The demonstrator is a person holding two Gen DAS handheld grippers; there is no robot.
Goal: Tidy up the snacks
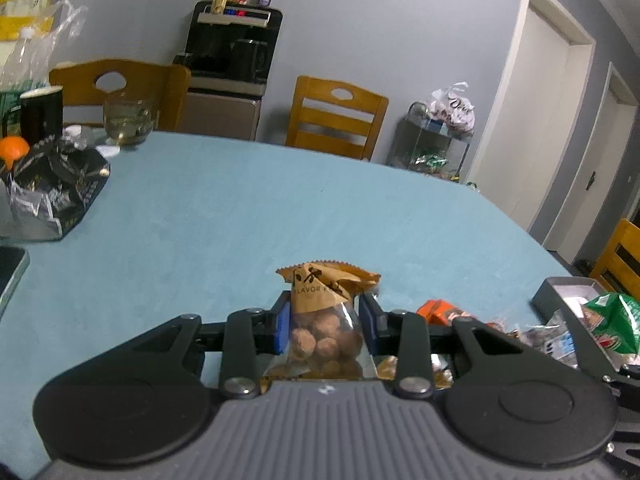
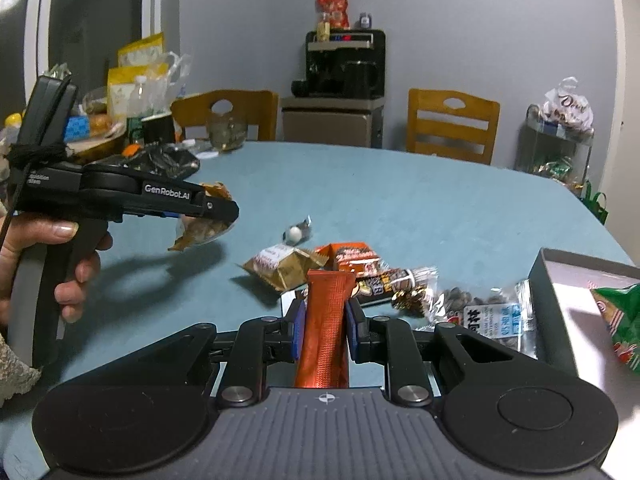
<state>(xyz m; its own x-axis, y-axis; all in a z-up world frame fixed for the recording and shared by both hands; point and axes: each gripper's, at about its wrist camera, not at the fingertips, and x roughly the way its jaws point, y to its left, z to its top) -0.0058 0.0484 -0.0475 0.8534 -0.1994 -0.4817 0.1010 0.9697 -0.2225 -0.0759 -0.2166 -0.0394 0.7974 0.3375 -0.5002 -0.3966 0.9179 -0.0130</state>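
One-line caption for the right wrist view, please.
Right gripper holds an orange stick pack above snacks; left gripper lifts a nut bag.

left claw [image 1: 325,320] | clamps nut packet [image 1: 326,320] | above blue table [image 1: 240,220]

The blue tabletop [image 2: 400,200] holds a pile of snacks: a gold packet [image 2: 280,266], a small white candy [image 2: 297,233] at its 12 o'clock, and a seed bag [image 2: 486,312] at its 3 o'clock, touching a grey box [image 2: 544,304].
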